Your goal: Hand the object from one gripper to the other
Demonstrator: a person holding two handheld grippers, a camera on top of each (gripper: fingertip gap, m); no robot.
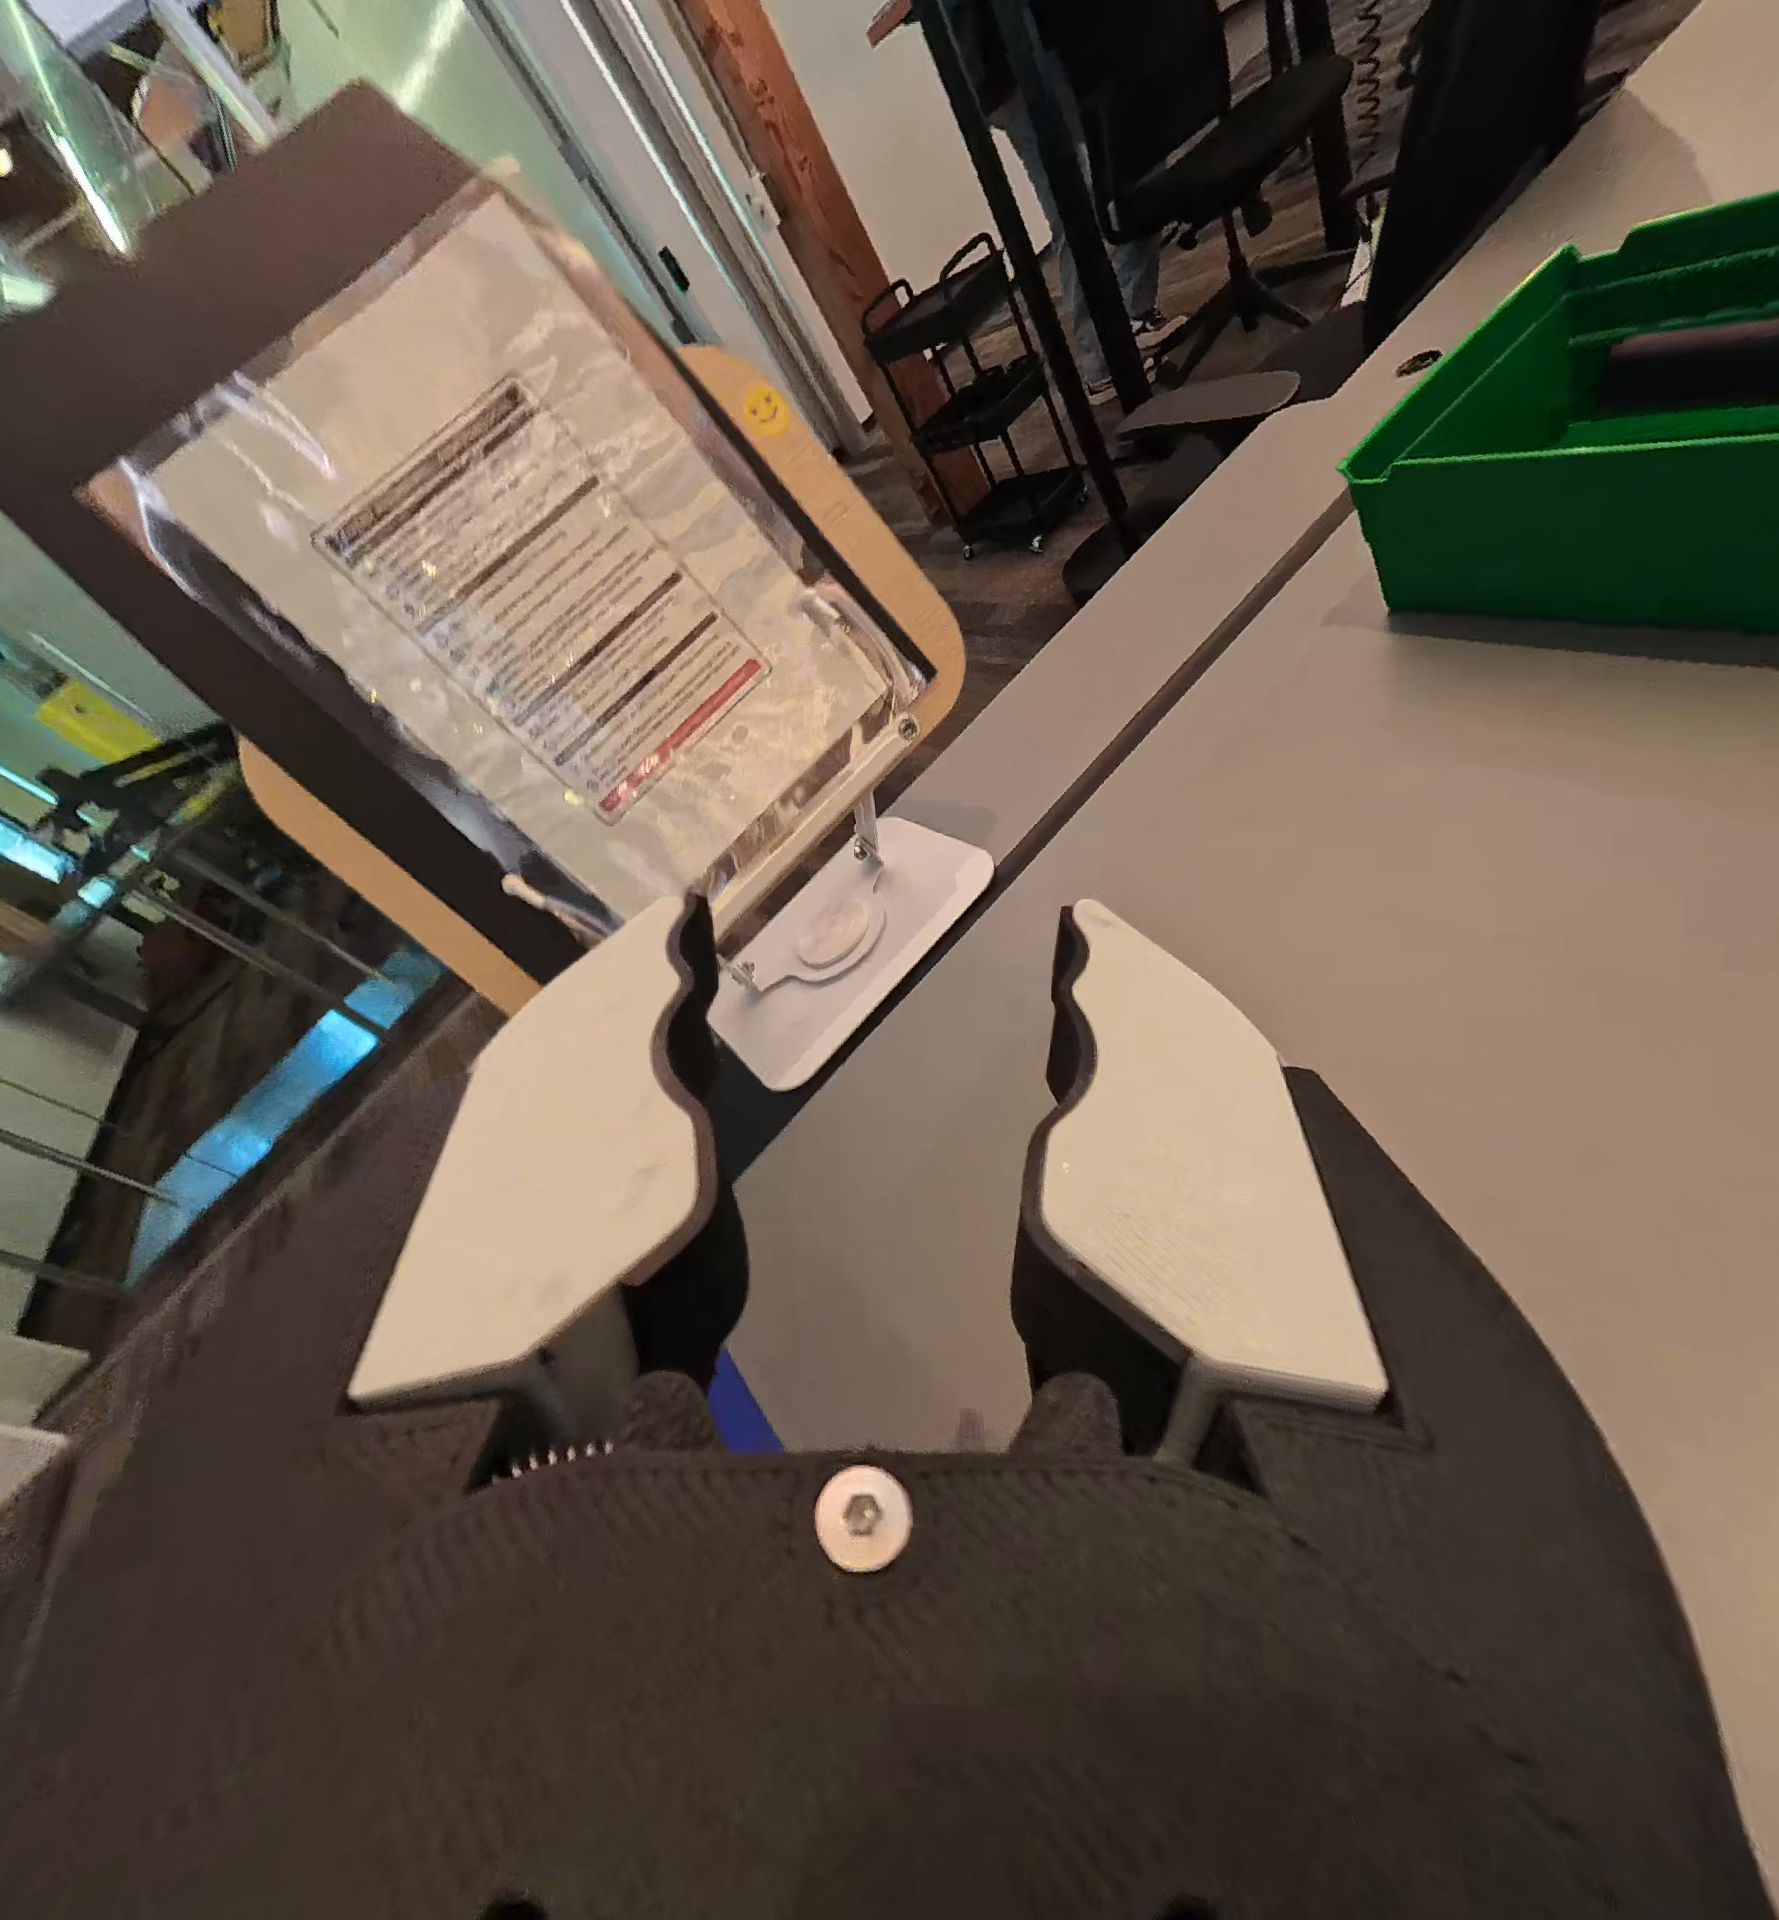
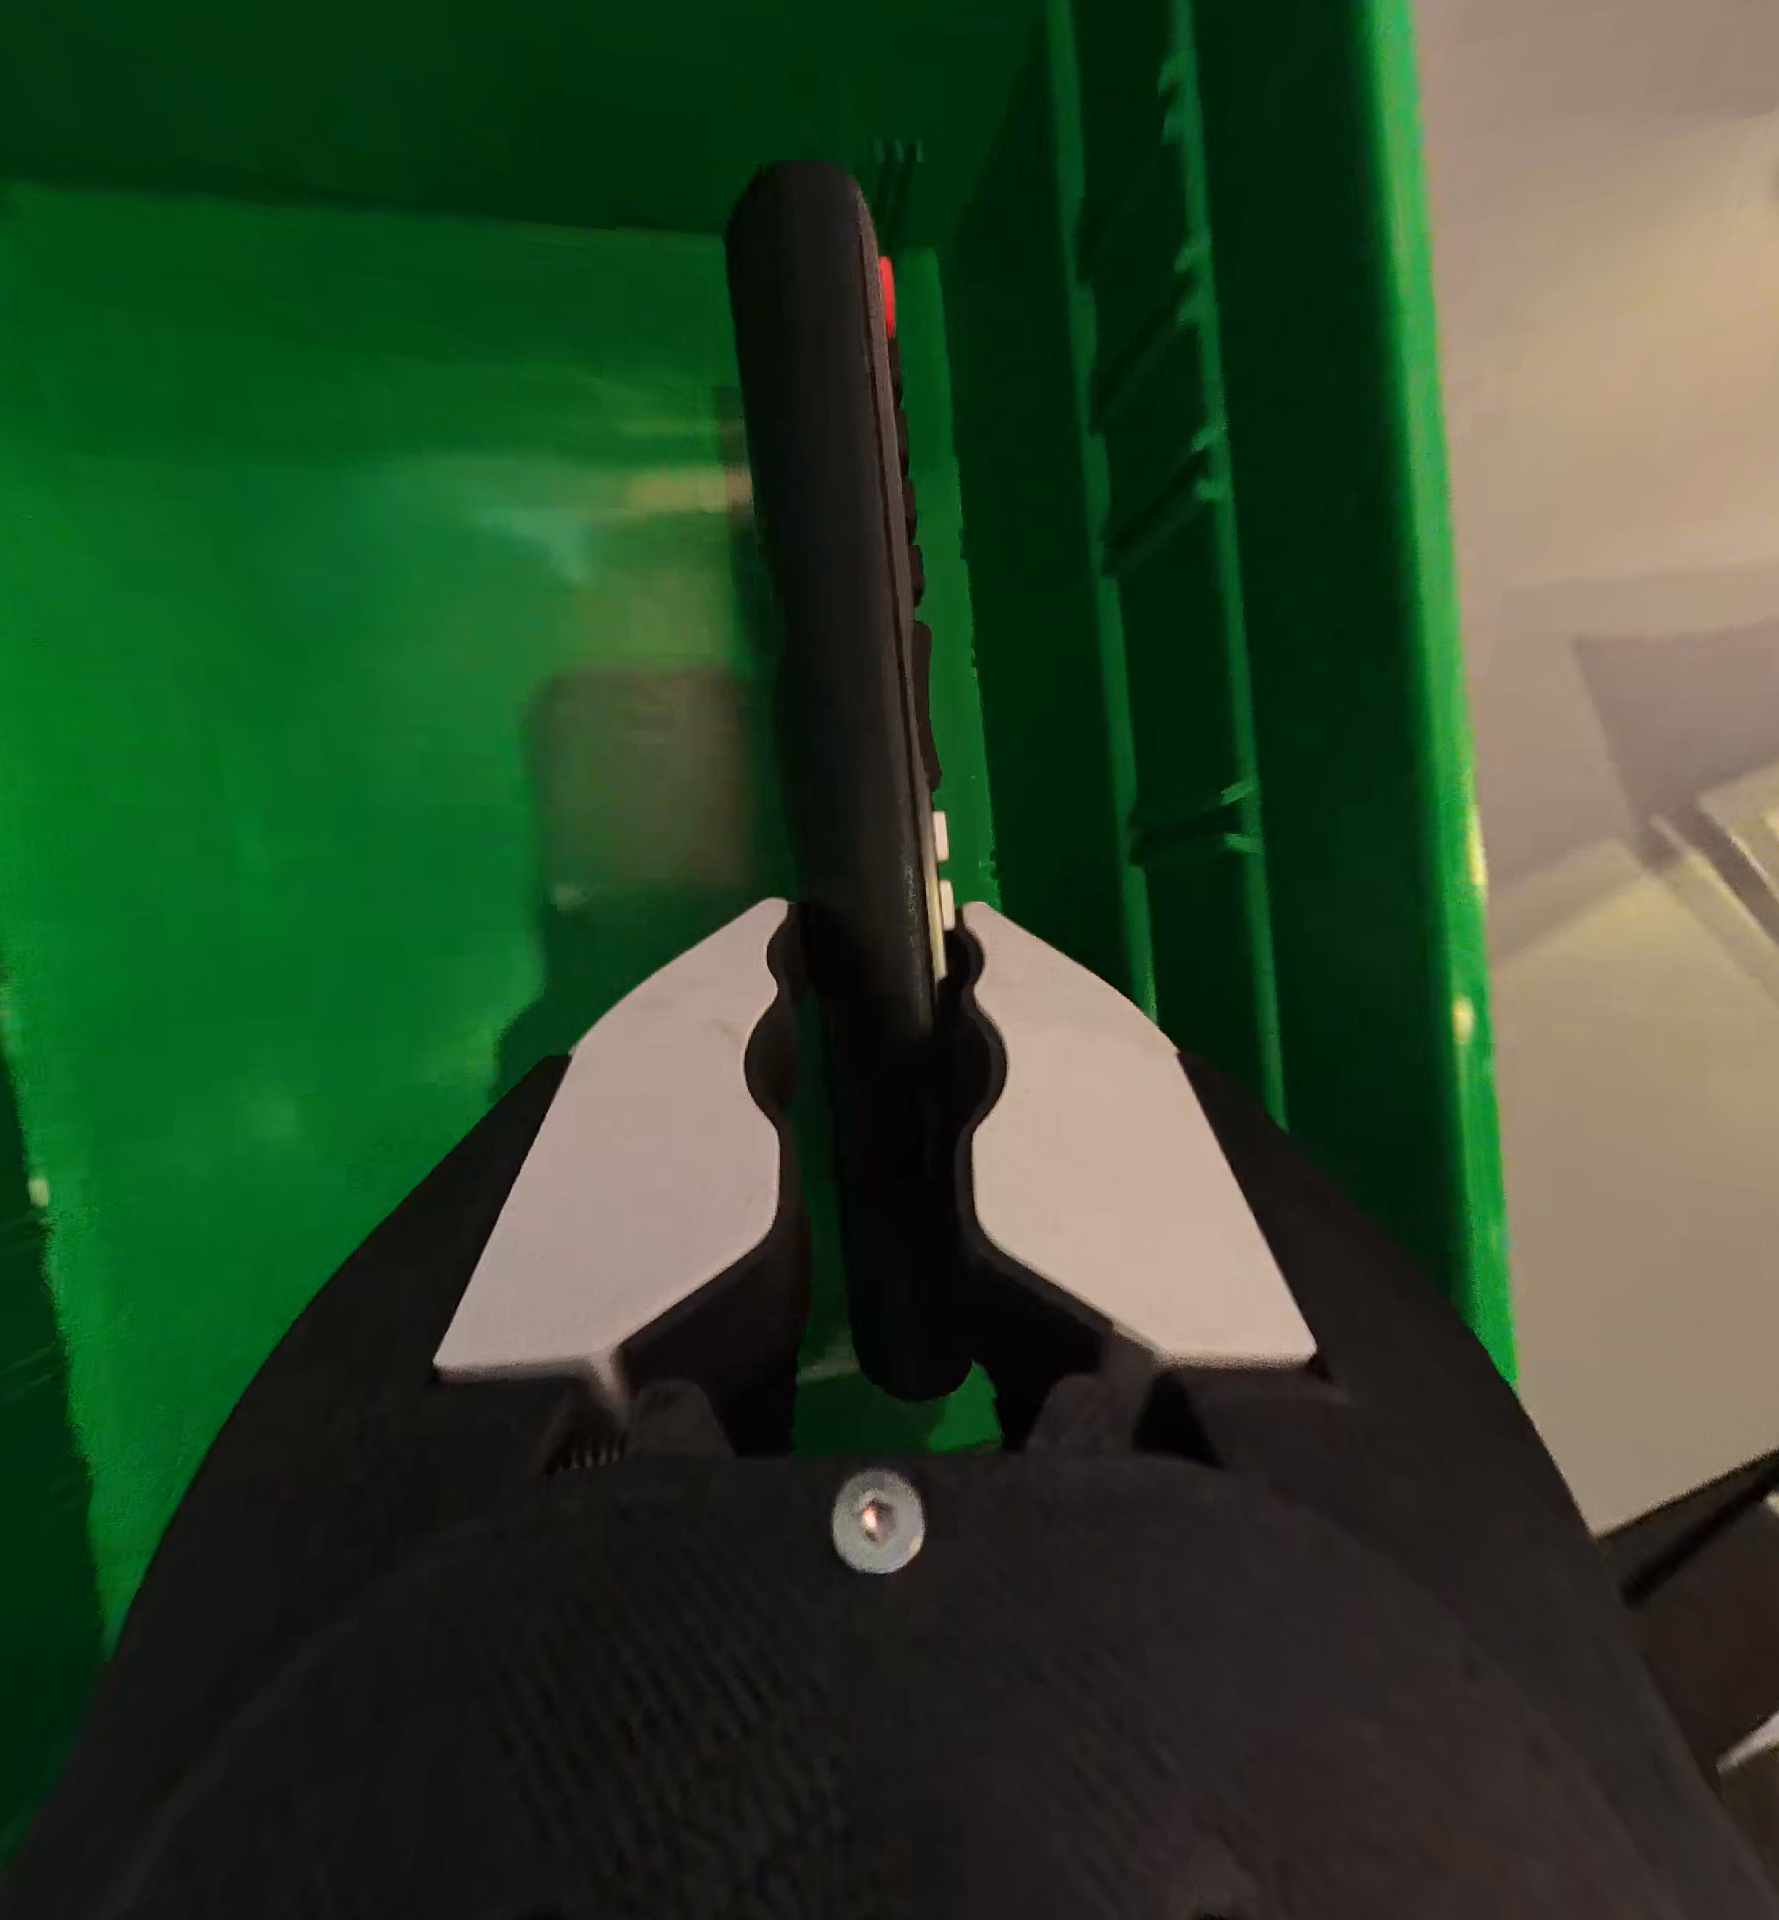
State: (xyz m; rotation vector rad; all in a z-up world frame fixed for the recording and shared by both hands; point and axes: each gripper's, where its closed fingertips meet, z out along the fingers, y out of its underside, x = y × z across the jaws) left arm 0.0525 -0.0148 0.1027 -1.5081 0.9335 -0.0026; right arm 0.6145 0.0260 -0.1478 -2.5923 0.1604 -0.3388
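On the grey table (image 1: 1436,935), in the left wrist view, the left gripper (image 1: 880,914) hangs with its two white fingers (image 1: 573,1143) spread wide and nothing between them — only bare tabletop shows in the gap. At about 11 o'clock from its tips stands a clear sign holder (image 1: 511,582) with a printed sheet inside, tilted on a white base (image 1: 864,966) that sits just beyond the left fingertip. Behind the holder rises a dark panel (image 1: 137,343) with a tan rounded board (image 1: 895,582) at its edge. Far off at 12 to 1 o'clock there is a black cart (image 1: 978,416) on the floor and an office chair (image 1: 1249,177). At 2 o'clock a green bin (image 1: 1591,520) rests on the table, well apart from this gripper.

In the right wrist view, the right gripper (image 2: 880,920) is inside the bin (image 2: 345,623), green walls at 9 and 3 o'clock. Its fingers (image 2: 656,1143) pinch a black remote (image 2: 833,623) — the task's object — which runs straight out toward 12 o'clock, edge-on, with its near end deep between the fingers. A red button (image 2: 886,291) shows near its far end at 12 o'clock, and pale buttons (image 2: 939,842) sit just ahead of the right fingertip. Whether the remote's far end touches the bin cannot be told; the view is blurred
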